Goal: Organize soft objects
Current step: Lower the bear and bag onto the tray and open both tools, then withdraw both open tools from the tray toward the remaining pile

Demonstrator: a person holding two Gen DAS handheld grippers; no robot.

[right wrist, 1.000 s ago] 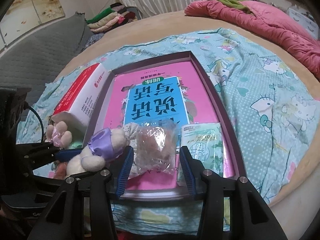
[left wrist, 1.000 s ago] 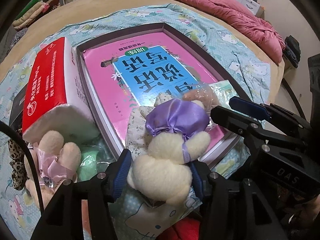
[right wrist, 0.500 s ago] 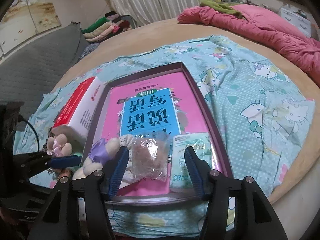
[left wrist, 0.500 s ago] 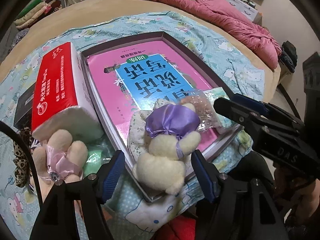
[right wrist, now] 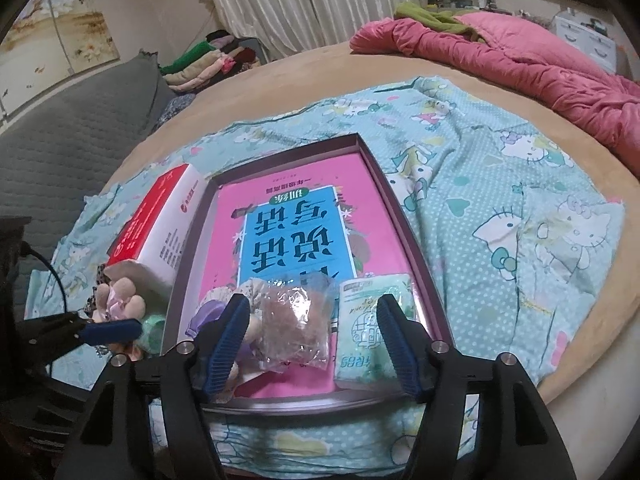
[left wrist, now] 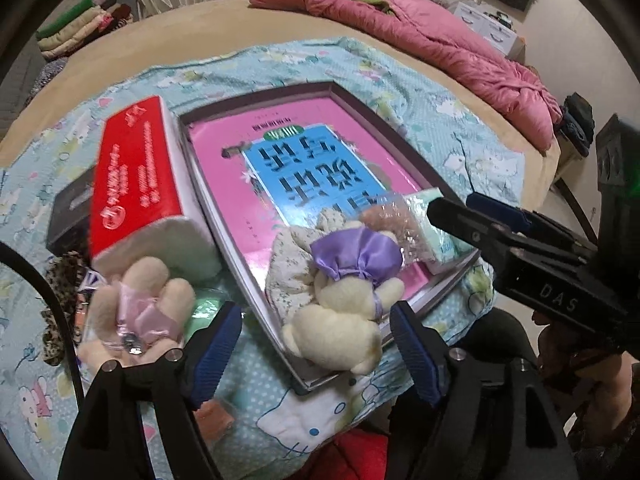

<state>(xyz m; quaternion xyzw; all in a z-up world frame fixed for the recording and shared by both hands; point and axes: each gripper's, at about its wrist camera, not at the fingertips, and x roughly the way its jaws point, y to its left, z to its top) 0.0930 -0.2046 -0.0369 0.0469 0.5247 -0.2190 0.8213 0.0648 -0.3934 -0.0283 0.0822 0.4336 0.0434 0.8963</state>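
A cream plush bear in a purple dress (left wrist: 344,300) lies over the near rim of the shallow purple tray (left wrist: 360,104), partly on a floral cloth (left wrist: 288,264). My left gripper (left wrist: 316,356) has its jaws opening, and the bear lies between the blue pads untouched. In the right wrist view a clear plastic bag with something brown inside (right wrist: 296,332) rests in the tray (right wrist: 400,208) beside a green tissue pack (right wrist: 368,332). The jaws of my right gripper (right wrist: 312,344) are opening around the bag without pressing it. A second bear in a pink dress (left wrist: 136,312) lies left of the tray.
A red and white tissue box (left wrist: 132,184) lies along the tray's left side, a dark box (left wrist: 68,212) and leopard-print fabric (left wrist: 60,276) beyond it. A pink book fills the tray. A pink quilt (right wrist: 520,40) lies at the back right. Folded clothes (right wrist: 204,60) are stacked far left.
Both grippers have opened and drawn back a little. The left let go of the purple-dressed bear, the right let go of the plastic bag; both objects stay on the tray.
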